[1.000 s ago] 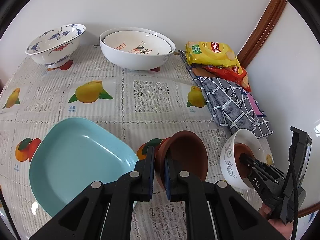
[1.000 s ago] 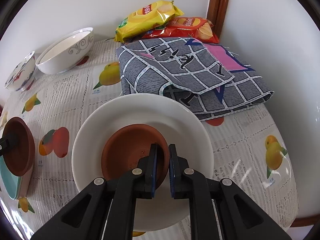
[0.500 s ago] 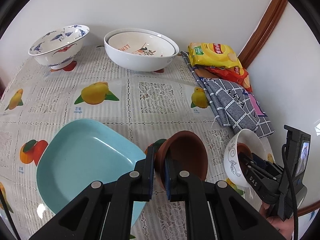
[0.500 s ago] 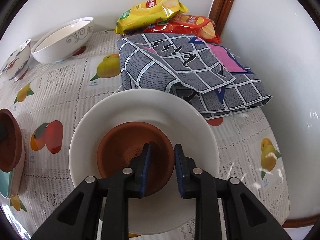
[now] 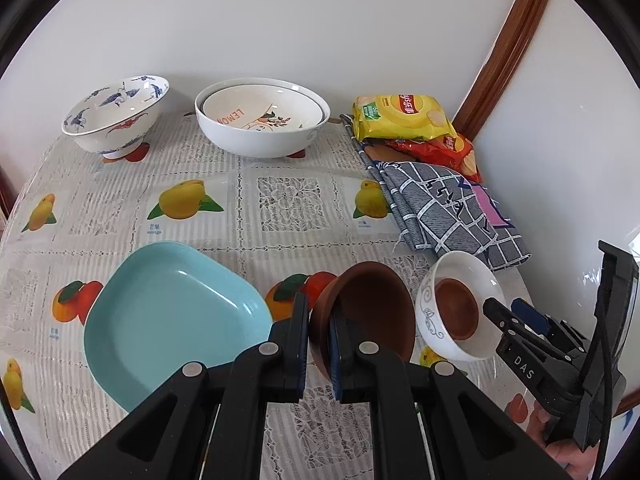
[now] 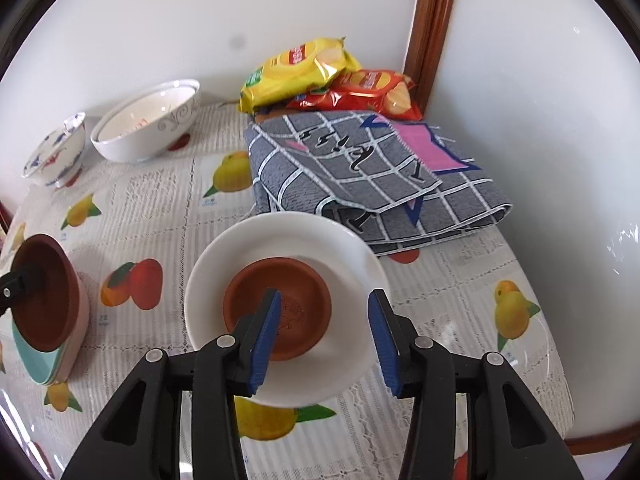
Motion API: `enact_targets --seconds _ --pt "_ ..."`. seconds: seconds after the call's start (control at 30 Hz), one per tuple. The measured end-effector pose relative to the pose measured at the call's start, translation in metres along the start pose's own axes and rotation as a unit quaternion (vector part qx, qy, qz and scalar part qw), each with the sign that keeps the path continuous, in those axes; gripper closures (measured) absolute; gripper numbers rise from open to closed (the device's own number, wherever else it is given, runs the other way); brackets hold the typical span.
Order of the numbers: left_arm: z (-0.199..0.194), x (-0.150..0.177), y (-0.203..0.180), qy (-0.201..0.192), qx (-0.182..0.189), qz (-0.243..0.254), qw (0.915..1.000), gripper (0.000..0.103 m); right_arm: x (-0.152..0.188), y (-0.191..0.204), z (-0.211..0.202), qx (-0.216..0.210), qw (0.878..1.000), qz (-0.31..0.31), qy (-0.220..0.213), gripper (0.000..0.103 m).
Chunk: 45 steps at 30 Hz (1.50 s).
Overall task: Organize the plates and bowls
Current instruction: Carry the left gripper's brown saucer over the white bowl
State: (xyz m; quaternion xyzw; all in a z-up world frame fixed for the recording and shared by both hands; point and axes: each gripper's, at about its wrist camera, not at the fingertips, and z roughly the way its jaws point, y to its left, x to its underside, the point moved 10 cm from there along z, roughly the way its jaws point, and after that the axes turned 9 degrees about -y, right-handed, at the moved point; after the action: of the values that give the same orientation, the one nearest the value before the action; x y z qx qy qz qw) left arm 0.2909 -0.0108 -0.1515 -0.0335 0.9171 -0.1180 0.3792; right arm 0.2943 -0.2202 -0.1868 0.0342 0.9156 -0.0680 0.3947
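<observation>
A: Bowls, left wrist view: left gripper [image 5: 320, 334] was clamped tight on the rim of a tilted brown clay bowl [image 5: 370, 312] above the light-blue plastic plate [image 5: 172, 316]. Nest it level into its twin.

B: Right wrist view alone showed that twin brown clay bowl [image 6: 298, 300] lying free inside the white ceramic bowl [image 6: 352, 256]; right gripper [image 6: 324, 334] had just been opening, jaws about half apart, gripping nothing.

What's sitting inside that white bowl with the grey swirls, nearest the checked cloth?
A small brown clay dish sits upright inside the white bowl. The right gripper, jaws just opened, hangs over it, gripping nothing. The dish hides the bowl's bottom beneath it.
</observation>
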Motion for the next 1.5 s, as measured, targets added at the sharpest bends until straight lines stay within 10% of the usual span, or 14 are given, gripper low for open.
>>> enact_targets --seconds 0.67,1.5 --pt "-0.028 0.013 -0.077 -0.008 0.018 0.038 0.9991 0.094 0.019 -0.067 -0.069 -0.006 0.998 0.045 -0.042 0.054" --pt "0.036 0.024 -0.117 0.029 0.012 0.027 0.9991 0.094 0.041 -0.141 -0.089 0.016 0.994 0.094 -0.055 0.053"
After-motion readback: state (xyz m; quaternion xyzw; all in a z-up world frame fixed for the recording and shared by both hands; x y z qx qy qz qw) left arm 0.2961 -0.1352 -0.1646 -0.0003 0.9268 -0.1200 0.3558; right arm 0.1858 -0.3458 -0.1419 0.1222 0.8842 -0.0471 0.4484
